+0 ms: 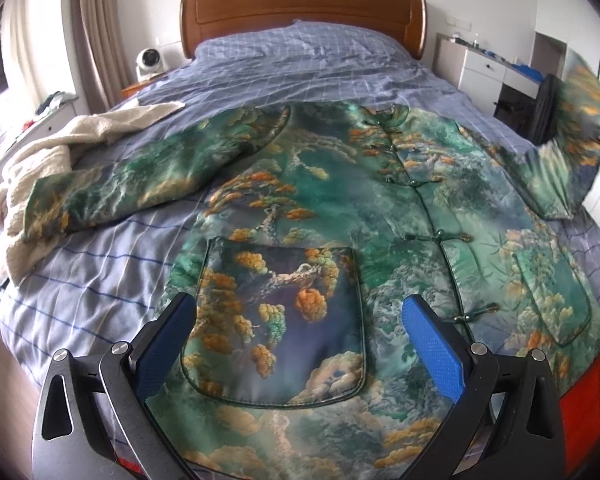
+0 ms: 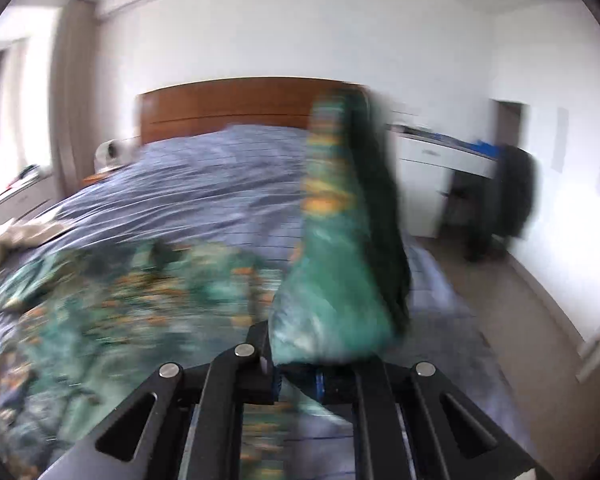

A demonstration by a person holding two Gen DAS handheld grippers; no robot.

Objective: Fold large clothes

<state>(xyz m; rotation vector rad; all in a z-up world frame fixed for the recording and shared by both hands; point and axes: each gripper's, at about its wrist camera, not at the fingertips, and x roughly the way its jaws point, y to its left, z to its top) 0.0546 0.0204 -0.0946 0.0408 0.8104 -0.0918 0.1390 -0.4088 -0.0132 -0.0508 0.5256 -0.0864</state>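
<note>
Gripping the jacket (image 1: pixel 340 208) sleeve (image 2: pixel 340 248), right gripper (image 2: pixel 296 376) jaws clenched; left gripper (image 1: pixel 300 340) jaws released.

The left gripper (image 1: pixel 298 320) is built of black angled linkage arms, each pierced by an elongated triangular cut-out. Round silver pivot screws are set at the joints, two on either side. Blue pads (image 1: pixel 434 346) with a fine dotted texture are fitted to the inner faces of its fingers; one looks bright blue, the other darker in shadow. The right gripper (image 2: pixel 300 376) is made of the same black linkage with silver screws and slotted cut-outs, and only a sliver of blue is seen at its fingers, blurred.
</note>
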